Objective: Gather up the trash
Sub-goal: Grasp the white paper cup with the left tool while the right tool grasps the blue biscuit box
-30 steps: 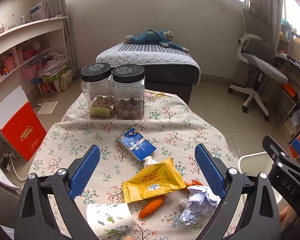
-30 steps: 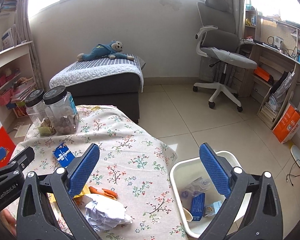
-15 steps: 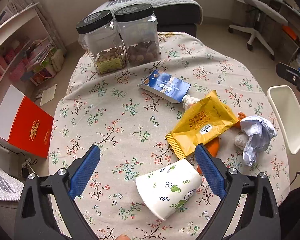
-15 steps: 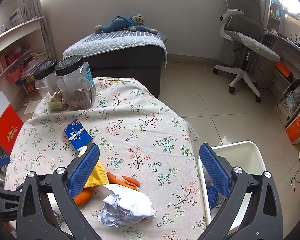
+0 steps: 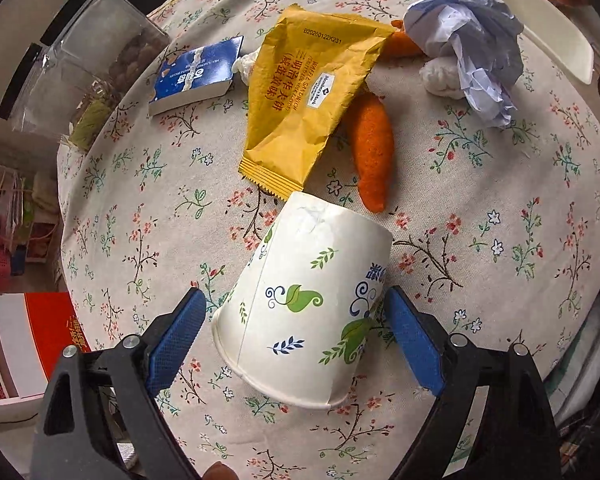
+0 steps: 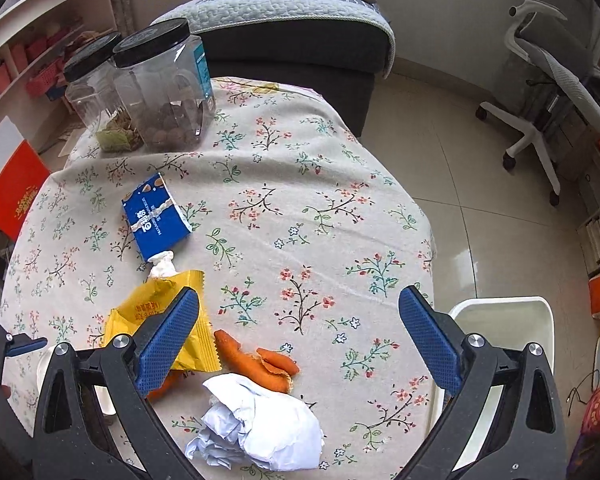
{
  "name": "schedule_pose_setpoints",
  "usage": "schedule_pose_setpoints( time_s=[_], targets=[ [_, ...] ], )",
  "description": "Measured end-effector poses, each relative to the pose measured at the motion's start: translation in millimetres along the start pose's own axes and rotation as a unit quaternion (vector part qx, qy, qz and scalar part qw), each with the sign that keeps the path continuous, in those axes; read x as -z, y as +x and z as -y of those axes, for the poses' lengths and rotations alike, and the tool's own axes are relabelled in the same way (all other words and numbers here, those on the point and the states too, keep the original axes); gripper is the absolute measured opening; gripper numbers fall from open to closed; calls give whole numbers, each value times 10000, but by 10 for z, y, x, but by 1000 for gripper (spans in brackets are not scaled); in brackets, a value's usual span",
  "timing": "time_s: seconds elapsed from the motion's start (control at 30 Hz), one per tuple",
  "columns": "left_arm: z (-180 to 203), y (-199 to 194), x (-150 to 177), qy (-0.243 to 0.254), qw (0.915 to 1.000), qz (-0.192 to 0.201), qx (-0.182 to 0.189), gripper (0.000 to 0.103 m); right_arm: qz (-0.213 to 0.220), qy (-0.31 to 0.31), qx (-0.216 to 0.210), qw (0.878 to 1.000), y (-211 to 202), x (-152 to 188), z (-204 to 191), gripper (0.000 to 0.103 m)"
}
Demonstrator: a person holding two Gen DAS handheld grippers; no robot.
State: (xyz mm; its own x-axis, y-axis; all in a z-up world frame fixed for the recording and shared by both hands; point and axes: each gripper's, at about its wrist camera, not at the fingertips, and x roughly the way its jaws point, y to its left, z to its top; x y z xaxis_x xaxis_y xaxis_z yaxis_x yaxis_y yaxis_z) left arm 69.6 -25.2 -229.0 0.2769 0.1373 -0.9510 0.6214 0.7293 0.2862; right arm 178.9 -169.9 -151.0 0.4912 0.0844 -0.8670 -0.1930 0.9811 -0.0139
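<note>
left gripper (image 5: 292,332) has dropped over the tipped paper cup (image 5: 304,300); jaws closing, pads at 9 and 3 o'clock, not yet touching. right gripper (image 6: 300,336) jaws wide above crumpled paper (image 6: 260,428). cup goes to the bin (image 6: 500,320) first.

A: How do the left tongs (image 5: 294,334) stand?
B: Pointed steeply down, blue pads (image 5: 176,338) either side of the paper cup (image 5: 304,304), jaws just closing, not yet pressing.
A: The right tongs (image 6: 300,340)?
B: Tilted down, jaws wide apart, nothing between them.
</note>
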Motion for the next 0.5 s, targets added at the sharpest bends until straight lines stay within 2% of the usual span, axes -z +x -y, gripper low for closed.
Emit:
schedule_pose_setpoints(
  time_s=[0.07,0.17,0.23,0.33,0.4,0.5],
  targets=[
    [-74,7,40,-164,9997,106,139,70,68,-300,-309,9990,12,-53,-172,96],
    [-259,-118,98,-564,9968,392,410,60,121,-823,-785,9934,49,-131,-455,96],
    [-398,-201,165,-924,9928,520,555,59,137,-1170,-866,9893,126,-184,-626,96],
    [-590,-304,282,-1341,9874,610,577,59,105,-1557,-943,9832,298,-245,-802,96],
    [-767,-382,366,-1740,9804,740,557,59,118,-1686,-1056,9800,420,-292,-864,96],
    [-1102,-424,452,-2603,9599,940,446,60,-18,-1732,-1204,9775,631,-376,-926,96]
  ],
)
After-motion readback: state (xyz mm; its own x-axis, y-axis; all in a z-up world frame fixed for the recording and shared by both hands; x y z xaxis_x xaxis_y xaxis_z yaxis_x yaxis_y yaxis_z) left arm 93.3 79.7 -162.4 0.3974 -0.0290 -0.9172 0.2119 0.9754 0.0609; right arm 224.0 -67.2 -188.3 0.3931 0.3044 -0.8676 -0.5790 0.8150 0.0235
